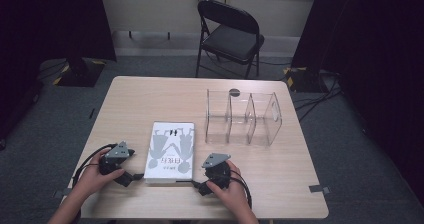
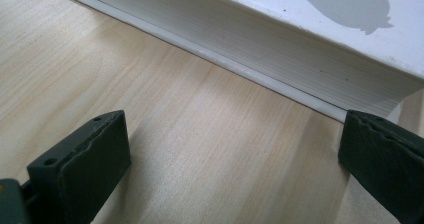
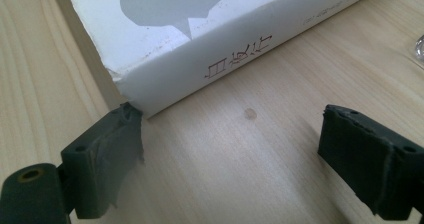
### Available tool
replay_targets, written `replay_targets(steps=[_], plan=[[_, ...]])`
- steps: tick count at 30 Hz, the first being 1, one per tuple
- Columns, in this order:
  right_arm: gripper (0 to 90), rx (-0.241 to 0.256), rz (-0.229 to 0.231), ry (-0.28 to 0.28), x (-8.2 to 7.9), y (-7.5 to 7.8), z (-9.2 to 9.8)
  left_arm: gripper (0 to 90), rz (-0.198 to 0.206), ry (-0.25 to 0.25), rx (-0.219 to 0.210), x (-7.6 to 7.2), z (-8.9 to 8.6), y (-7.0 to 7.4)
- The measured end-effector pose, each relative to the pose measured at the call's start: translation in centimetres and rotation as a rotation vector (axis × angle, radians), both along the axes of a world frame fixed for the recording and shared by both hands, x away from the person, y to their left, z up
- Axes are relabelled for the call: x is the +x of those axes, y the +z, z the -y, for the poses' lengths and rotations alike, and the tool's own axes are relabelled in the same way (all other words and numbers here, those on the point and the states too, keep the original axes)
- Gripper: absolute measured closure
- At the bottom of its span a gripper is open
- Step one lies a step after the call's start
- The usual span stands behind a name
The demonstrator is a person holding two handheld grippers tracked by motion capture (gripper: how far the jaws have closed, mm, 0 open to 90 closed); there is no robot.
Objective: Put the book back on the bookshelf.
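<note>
A thick white book [image 1: 170, 152] with grey figures on its cover lies flat on the wooden table [image 1: 150, 94]. My left gripper [image 1: 131, 177] sits at the book's near left corner, open; in the left gripper view the page edges [image 2: 260, 39] run across just beyond the empty jaws. My right gripper [image 1: 198, 186] is at the book's near right corner, open. In the right gripper view the book's spine [image 3: 200, 69] with printed characters lies ahead, and the left fingertip [image 3: 107, 156] touches the corner.
A clear plastic divider rack [image 1: 243, 117] with three compartments stands on the table behind and right of the book. A black folding chair [image 1: 231, 34] stands beyond the far edge. Bare tabletop lies at the left and near right.
</note>
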State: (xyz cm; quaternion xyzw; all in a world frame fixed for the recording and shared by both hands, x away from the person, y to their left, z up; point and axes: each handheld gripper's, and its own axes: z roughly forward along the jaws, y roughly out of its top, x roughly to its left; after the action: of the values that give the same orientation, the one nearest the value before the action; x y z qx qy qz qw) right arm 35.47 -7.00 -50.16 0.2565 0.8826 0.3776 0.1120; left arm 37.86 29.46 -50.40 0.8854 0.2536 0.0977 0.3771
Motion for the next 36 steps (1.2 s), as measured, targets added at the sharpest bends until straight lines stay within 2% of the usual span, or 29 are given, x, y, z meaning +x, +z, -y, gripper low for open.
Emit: replay_targets(steps=[9,11,15,16,19,20,21,23,24,27,28,30,31,36], plan=[[9.4,0.002,0.000,0.002,0.0,0.0,-0.1,0.0,0.006,0.020,0.003,-0.2,0.2,0.0],[9.4,0.003,0.004,0.006,0.1,0.0,-0.1,0.0,0.000,0.014,0.000,-0.3,0.3,0.0],[9.4,0.002,0.001,0.007,0.1,0.0,-0.1,0.1,-0.013,-0.010,0.028,-0.8,0.7,0.3],[9.5,0.000,-0.004,0.005,0.1,0.0,-0.1,1.2,-0.022,-0.017,0.043,-1.2,1.0,0.5],[9.5,0.002,-0.003,0.007,0.1,0.0,-0.2,5.8,-0.020,-0.035,0.034,-1.6,1.1,0.6],[9.5,0.001,-0.005,0.009,0.2,0.0,-0.4,16.6,-0.020,-0.042,0.032,-1.8,1.2,0.8],[9.5,0.004,-0.001,0.014,0.2,0.0,-0.5,19.6,-0.032,-0.053,0.005,-1.9,1.2,0.9],[9.5,0.000,-0.003,0.013,0.2,0.0,-0.6,17.4,-0.036,-0.060,0.002,-2.1,1.4,0.9],[9.6,0.000,0.002,0.022,0.3,0.0,-0.7,16.7,-0.006,-0.067,0.032,-2.4,1.7,0.8],[9.6,0.004,0.003,0.040,0.5,0.0,-1.1,18.3,-0.012,-0.078,0.027,-2.8,2.0,0.9],[9.7,0.003,-0.003,0.038,0.5,0.0,-1.2,17.8,0.003,-0.074,0.021,-2.9,2.2,0.7],[9.9,0.001,0.000,0.042,0.6,0.0,-1.5,17.1,-0.009,-0.085,0.044,-3.1,2.2,1.0],[10.0,0.002,0.003,0.047,0.6,0.0,-1.7,17.1,0.004,-0.077,0.033,-3.2,2.4,0.9],[10.2,0.003,0.003,0.032,0.6,0.0,-2.3,16.8,-0.005,-0.067,0.025,-3.4,2.7,0.8]])
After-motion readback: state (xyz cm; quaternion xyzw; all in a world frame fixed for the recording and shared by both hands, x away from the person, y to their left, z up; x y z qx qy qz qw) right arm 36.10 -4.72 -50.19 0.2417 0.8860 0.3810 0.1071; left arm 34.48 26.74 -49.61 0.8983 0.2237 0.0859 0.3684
